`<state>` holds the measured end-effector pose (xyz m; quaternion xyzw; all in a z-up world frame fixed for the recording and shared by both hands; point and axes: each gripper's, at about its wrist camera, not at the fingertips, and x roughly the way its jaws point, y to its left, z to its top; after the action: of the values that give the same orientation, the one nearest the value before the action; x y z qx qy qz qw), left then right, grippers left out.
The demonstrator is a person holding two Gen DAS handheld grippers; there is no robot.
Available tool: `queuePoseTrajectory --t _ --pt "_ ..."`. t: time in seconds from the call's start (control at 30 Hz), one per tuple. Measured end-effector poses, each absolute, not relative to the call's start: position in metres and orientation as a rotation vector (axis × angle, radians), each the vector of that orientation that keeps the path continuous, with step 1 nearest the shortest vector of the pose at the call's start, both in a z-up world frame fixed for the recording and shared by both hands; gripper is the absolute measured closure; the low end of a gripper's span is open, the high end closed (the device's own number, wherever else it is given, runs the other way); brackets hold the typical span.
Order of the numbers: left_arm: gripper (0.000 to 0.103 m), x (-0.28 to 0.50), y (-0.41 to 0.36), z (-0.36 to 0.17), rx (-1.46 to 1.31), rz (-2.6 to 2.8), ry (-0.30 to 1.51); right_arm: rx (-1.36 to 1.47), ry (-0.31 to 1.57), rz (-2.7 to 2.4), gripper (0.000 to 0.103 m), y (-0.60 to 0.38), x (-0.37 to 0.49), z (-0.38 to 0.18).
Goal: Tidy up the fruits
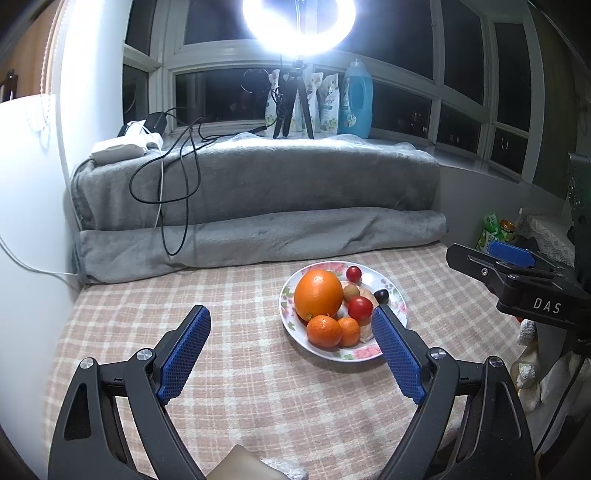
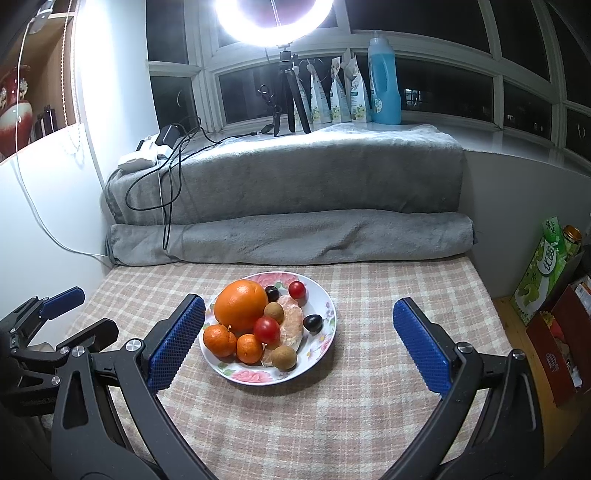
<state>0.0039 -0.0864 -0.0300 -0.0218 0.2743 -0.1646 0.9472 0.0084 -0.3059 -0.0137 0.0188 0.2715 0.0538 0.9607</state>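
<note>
A: What's the left gripper (image 1: 291, 354) doing?

B: Hovering over the checked cloth (image 1: 229, 391) on the worktop, jaws spread wide, nothing btwn them. Its right blue pad is sitting in front of the plate (image 1: 397, 291) rim in the left wrist view; can't tell if it's touching.

A: And the right gripper (image 2: 299, 347)?

B: Same, jaws gaping, empty. From its cam the plate is lying btwn the two pads, closer to the left one.

A: Where's the fruit?

B: All sitting on the floral plate, approx. mid-cloth. Big orange (image 2: 241, 305) at the back-left, w/ two small mandarins (image 2: 219, 339) in front of it, touching each other. Red cherry tomato (image 2: 266, 329) leaning on a peeled citrus (image 2: 290, 323) in the middle, second tomato (image 2: 296, 290) at the far rim. Two dark grapes (image 2: 312, 322), one just right of the peeled piece, one behind the orange. Brown longan-like fruit (image 2: 283, 356) at the near rim, another by the orange.

A: Background?

B: Grey blanket (image 2: 295, 177) folded over a ledge behind the cloth, cables trailing over it. Ring light (image 2: 273, 18) glaring on a tripod, blue bottle (image 2: 384, 88) and pouches standing on the sill.
</note>
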Motion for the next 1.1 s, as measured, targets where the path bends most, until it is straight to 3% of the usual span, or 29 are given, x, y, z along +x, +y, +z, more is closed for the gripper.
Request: queuePoseTrajectory --t 1.1 --pt "0.014 0.0094 -0.0852 -0.034 -0.059 -0.32 0.56 0.039 0.567 0.106 0.0 -0.3016 0.01 -0.0216"
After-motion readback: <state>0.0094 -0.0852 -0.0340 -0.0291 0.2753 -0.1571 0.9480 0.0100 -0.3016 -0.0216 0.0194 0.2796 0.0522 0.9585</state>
